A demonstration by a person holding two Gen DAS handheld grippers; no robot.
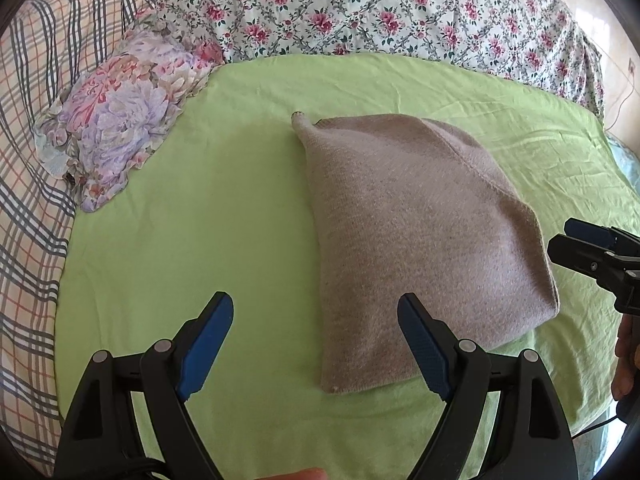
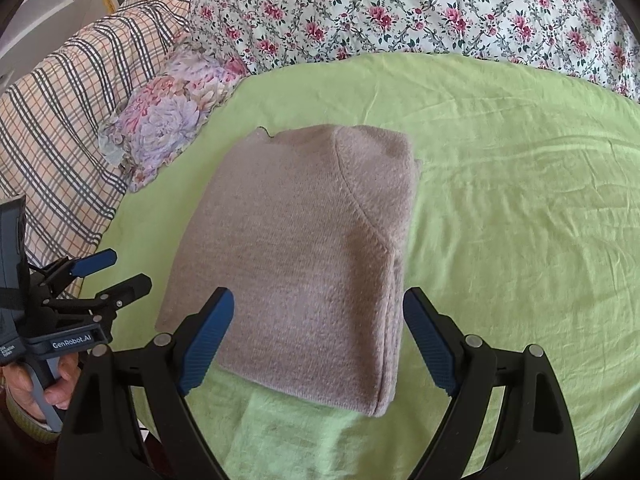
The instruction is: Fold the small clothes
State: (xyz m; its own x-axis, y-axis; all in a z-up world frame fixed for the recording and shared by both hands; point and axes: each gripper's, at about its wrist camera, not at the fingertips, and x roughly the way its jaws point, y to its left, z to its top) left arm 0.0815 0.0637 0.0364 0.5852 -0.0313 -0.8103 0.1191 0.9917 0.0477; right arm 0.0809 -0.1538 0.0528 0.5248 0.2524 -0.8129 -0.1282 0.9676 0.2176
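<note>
While both tools hang above the bed, the folded beige knit garment [image 2: 304,256] lies flat on the light green sheet [image 2: 500,208], roughly at its centre, as a compact, roughly rectangular bundle of several layers. One narrow corner of the knit pokes out at the far left end in the left wrist view; a curved seam crosses the top layer in the right wrist view. Left gripper [image 1: 316,344]: fingers spread wide apart, holding nothing, positioned over the near left edge of the garment; its right blue pad [image 1: 424,352] overlaps the knit in the view, contact cannot be judged. Right gripper [image 2: 320,340]: also spread wide, empty, straddling the near end of the bundle without visibly pinching it. Each gripper appears at the margin of the other's camera, with part of a hand [image 2: 38,390] around the left handle. A floral pillow [image 1: 120,120] sits at the sheet's far left edge, beside a plaid quilt [image 1: 28,184]; a rose-print duvet [image 1: 380,12] is piled behind.
</note>
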